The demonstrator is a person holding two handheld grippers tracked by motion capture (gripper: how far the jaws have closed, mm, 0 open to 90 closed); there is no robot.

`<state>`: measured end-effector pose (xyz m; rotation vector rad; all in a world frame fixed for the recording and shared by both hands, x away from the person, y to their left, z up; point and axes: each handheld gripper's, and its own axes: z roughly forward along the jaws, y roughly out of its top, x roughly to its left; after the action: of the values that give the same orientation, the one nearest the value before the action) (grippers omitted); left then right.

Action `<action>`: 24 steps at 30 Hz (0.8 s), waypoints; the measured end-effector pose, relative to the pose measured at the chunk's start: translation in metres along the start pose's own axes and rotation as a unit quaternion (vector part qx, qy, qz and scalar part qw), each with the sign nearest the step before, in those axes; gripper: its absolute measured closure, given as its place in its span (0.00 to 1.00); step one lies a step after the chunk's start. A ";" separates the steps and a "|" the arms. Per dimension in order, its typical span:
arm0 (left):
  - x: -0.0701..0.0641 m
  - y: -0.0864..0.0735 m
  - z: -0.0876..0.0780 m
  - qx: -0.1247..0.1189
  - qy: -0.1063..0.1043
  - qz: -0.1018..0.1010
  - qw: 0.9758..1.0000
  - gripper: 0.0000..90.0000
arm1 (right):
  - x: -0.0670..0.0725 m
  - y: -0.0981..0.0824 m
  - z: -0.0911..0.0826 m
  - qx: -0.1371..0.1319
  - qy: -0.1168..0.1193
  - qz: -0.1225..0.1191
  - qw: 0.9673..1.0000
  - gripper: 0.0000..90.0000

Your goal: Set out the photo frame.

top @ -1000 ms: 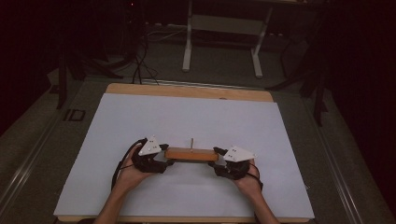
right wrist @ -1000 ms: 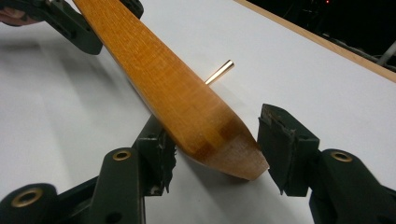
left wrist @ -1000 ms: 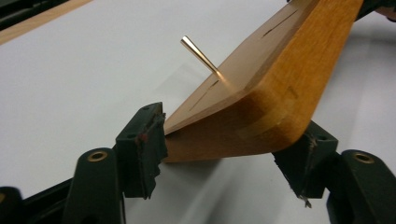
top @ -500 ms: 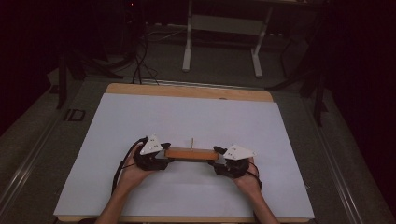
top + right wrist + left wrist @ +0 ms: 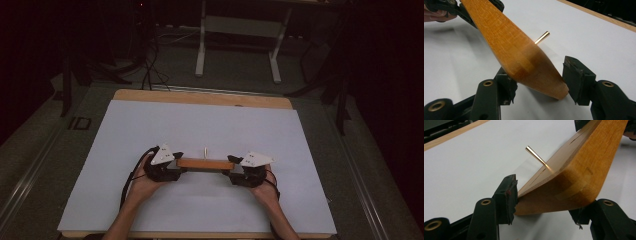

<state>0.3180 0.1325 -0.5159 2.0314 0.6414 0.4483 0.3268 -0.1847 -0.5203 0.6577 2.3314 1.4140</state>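
I have a wooden block (image 5: 205,163) between my two grippers, its long axis running left to right across the near middle of the counter (image 5: 210,125). The left gripper (image 5: 172,169) is at its left end, the right gripper (image 5: 235,175) at its right end, so each hand is equally close to its own end. A thin brass peg (image 5: 205,151) stands out of the block near its middle, on the far side.

In the left gripper view the left fingers (image 5: 507,192) have just been closing with the block's end between them. One pad sits against the block's edge, the other is at the opposite corner, partly hidden under the wood, so I judge it a light hold and cannot be sure the far pad presses.

In the right gripper view the right fingers (image 5: 574,77) stand well open around the other end. One pad touches the underside, the other stands just beside the rounded tip with a small gap, so I read that side as not yet clamped.

Any lift depends on both ends being gripped along that left-right axis, or the block will pivot.

The counter is a white sheet over a wooden top. The room beyond is dark, with a metal stand (image 5: 240,35) and cables (image 5: 150,70) on the floor at the far side.
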 end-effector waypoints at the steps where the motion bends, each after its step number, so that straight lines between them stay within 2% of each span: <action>1: 0.000 0.000 0.000 0.000 -0.001 -0.001 1.000 0.51 | 0.000 0.000 0.000 0.000 0.000 -0.001 1.000 0.51; 10: 0.000 0.001 0.000 -0.001 0.001 0.000 1.000 0.51 | 0.001 0.001 0.001 0.002 -0.007 -0.004 1.000 0.51; 14: -0.001 0.002 0.000 -0.005 0.007 -0.003 1.000 0.52 | 0.002 0.002 0.002 -0.001 -0.013 -0.001 1.000 0.51; 24: -0.004 0.005 0.003 -0.001 0.025 0.008 1.000 0.52 | 0.002 0.003 0.003 -0.001 -0.019 0.004 1.000 0.52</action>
<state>0.3177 0.1265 -0.5136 2.0297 0.6545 0.5107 0.3274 -0.1806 -0.5190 0.6886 2.2999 1.3954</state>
